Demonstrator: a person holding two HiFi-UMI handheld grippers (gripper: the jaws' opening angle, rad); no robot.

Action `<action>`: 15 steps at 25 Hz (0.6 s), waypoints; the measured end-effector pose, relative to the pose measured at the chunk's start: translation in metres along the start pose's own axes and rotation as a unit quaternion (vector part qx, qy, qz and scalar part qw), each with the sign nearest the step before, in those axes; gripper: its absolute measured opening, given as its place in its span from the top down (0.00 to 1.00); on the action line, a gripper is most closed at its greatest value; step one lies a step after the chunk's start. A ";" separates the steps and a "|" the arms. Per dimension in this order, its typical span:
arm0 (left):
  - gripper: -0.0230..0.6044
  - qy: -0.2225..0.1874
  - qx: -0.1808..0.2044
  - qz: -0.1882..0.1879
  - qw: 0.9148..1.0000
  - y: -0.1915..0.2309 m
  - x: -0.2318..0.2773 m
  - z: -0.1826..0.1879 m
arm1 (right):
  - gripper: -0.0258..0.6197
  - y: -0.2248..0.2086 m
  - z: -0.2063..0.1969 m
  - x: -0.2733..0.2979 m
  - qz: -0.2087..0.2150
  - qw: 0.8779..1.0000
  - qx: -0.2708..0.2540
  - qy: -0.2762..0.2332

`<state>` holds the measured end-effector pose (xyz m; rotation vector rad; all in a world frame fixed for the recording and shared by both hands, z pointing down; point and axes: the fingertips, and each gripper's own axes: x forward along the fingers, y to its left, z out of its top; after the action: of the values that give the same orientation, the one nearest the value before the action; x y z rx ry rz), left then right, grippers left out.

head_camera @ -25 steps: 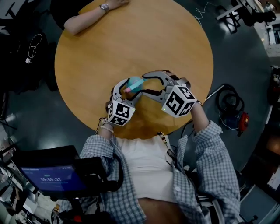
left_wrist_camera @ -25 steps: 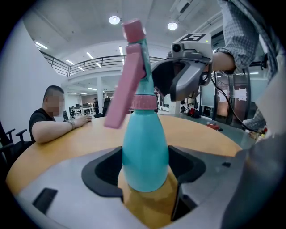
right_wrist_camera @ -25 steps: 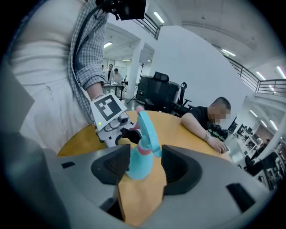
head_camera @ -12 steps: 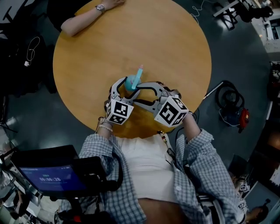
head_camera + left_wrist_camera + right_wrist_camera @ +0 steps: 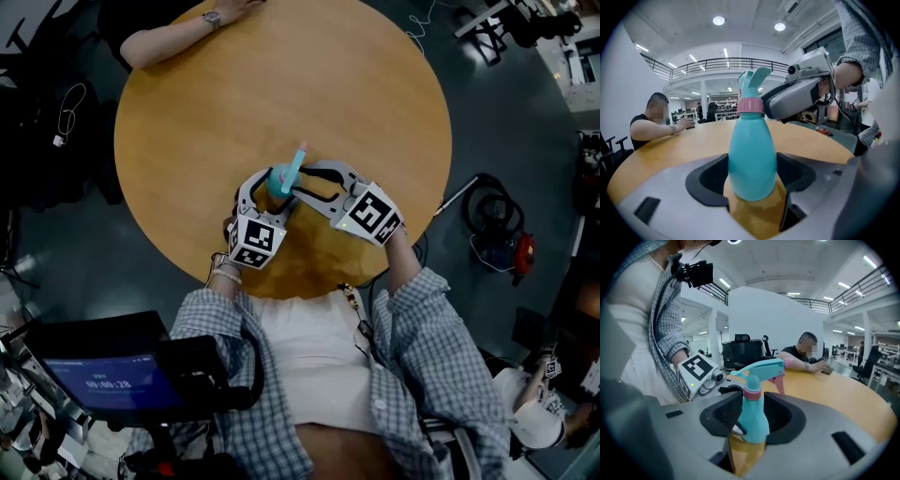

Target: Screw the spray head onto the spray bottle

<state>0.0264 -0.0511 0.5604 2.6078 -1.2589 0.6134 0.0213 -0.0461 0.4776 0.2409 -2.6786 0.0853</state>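
The teal spray bottle (image 5: pixel 752 159) stands upright on the wooden counter (image 5: pixel 356 94). Its teal spray head (image 5: pixel 761 369) sits over a pink collar (image 5: pixel 752 393). The left gripper (image 5: pixel 267 192) clamps the bottle's body in its jaws. The right gripper (image 5: pixel 302 183) has just been closing its jaws, which pinch the spray head at that collar.

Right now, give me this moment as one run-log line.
left gripper fingers clamp spray bottle | right gripper fingers just closing onto pink collar | spray head on bottle
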 end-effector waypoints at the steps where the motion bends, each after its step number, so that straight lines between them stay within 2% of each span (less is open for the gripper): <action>1: 0.44 0.000 0.001 -0.001 1.000 -0.001 0.000 0.000 | 0.76 0.001 0.001 0.003 0.012 1.000 0.006 -0.001; 3: 0.44 0.001 0.002 -0.003 1.000 -0.002 0.001 0.000 | 0.76 0.002 0.003 0.008 0.024 1.000 0.006 -0.002; 6: 0.44 0.000 0.004 -0.002 1.000 -0.002 0.000 0.000 | 0.76 0.003 0.007 0.011 0.019 1.000 -0.007 -0.002; 12: 0.44 -0.001 0.003 0.001 1.000 -0.003 -0.003 0.000 | 0.76 0.012 0.007 0.004 -0.055 0.998 0.001 -0.026; 15: 0.44 -0.003 0.003 0.002 1.000 -0.003 -0.004 0.002 | 0.76 0.020 0.002 -0.001 -0.071 0.997 -0.003 -0.018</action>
<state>0.0266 -0.0472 0.5572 2.6142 -1.2653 0.6124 0.0177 -0.0265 0.4745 0.4324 -2.6890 0.0286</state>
